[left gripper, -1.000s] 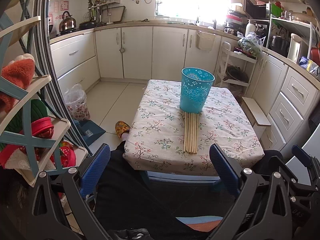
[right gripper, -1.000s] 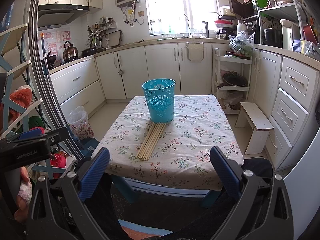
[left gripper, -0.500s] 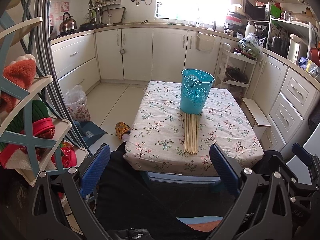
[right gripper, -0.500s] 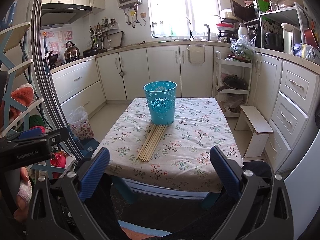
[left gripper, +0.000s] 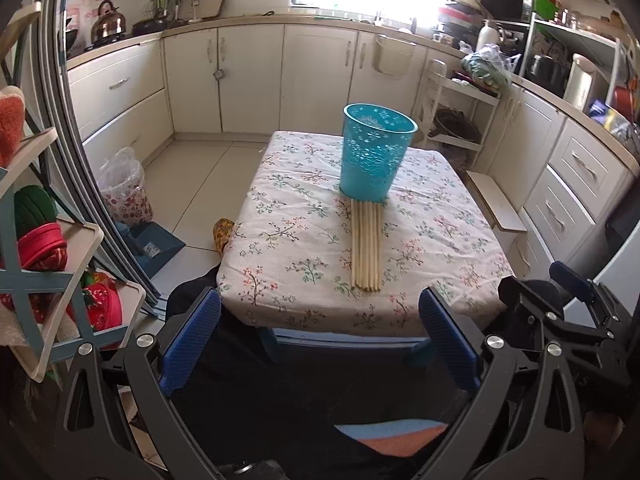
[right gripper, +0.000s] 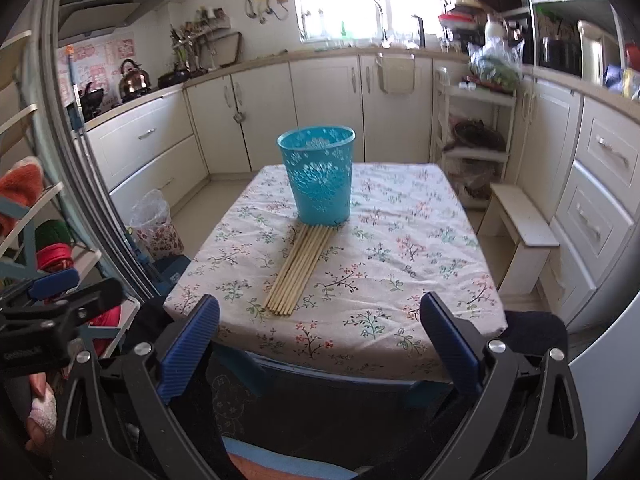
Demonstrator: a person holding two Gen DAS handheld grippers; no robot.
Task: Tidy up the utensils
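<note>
Several wooden chopsticks (left gripper: 366, 246) (right gripper: 301, 268) lie side by side on a small table with a floral cloth (left gripper: 288, 240) (right gripper: 400, 264). Their far ends touch the foot of an upright turquoise perforated basket (left gripper: 374, 156) (right gripper: 319, 174). My left gripper (left gripper: 318, 334) is open, held short of the table's near edge. My right gripper (right gripper: 320, 334) is also open and empty, likewise in front of the near edge. The right gripper's body (left gripper: 560, 316) shows at the right of the left wrist view, and the left gripper's body (right gripper: 52, 312) at the left of the right wrist view.
A shelf rack with red and green items (left gripper: 44, 240) stands close on the left. Kitchen cabinets (left gripper: 248, 80) run along the back and right. A low wooden stool (right gripper: 520, 228) stands right of the table. A bagged bin (left gripper: 124, 192) is on the floor at left. A person's dark-clothed legs (left gripper: 248, 368) are below.
Both grippers have moved slightly forward toward the table, so the table and basket look a little larger. Chopsticks and basket have stayed put.
</note>
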